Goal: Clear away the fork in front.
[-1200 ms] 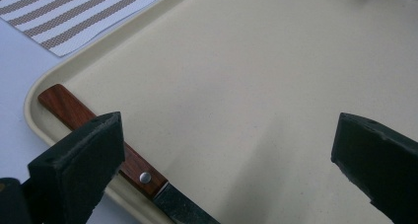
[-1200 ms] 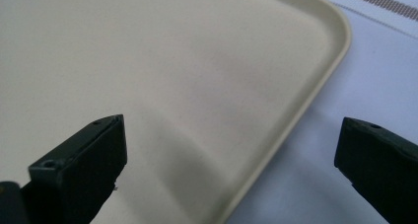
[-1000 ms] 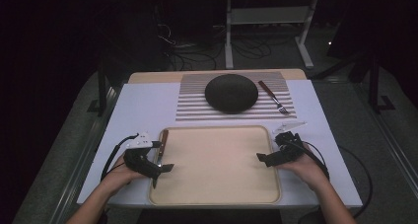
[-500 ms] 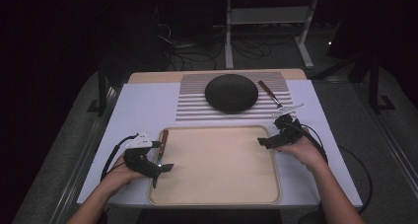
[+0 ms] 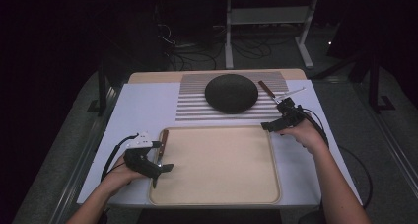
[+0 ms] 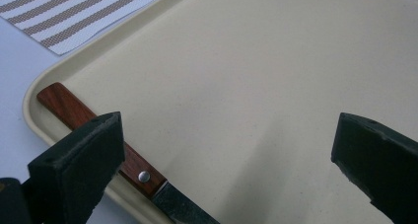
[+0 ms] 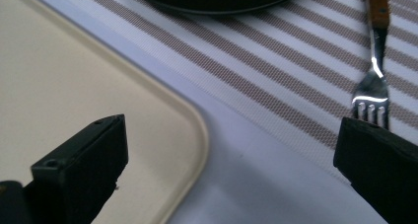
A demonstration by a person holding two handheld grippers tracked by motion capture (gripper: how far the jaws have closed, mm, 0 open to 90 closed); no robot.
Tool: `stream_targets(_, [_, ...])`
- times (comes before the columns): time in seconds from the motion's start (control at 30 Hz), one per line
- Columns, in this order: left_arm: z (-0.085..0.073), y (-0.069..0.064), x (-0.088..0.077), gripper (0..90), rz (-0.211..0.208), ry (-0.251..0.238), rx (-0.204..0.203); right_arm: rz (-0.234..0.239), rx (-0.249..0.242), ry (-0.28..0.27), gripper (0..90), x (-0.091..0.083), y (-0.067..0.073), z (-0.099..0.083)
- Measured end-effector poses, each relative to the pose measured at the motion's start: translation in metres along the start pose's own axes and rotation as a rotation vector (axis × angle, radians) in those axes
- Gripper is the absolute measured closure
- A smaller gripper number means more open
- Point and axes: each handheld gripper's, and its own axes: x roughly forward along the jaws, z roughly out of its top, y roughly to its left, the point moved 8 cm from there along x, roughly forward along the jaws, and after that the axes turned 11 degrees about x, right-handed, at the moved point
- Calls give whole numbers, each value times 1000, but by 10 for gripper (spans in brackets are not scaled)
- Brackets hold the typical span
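Striped placemat (image 5: 197, 105), fork (image 7: 373, 61) lengthwise, tines toward right gripper (image 5: 277, 119).

High view: fixed above the person's side, facing forward and down, far enough to take in the whole table with the tray (image 5: 217, 192), striped placemat (image 5: 192, 103) and floor beyond. Left gripper view: very near the tray (image 6: 276, 95), looking low across its corner where a wood-handled knife (image 6: 118, 157) lies. Right gripper view: equally near, facing the tray's (image 7: 74, 81) corner, placemat (image 7: 276, 61) and fork (image 7: 374, 86). All three share tray and placemat.
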Motion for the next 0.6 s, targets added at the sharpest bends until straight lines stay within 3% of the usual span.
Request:
stream_targets(0.27, [0, 0, 0, 0, -1, -3, -1, -24, 14, 9, 63, 3, -19, 25])
stream_targets(0.6, [0, 1, 0, 0, -1, -3, -3, -60, 17, 68, 159, 18, -41, 41])
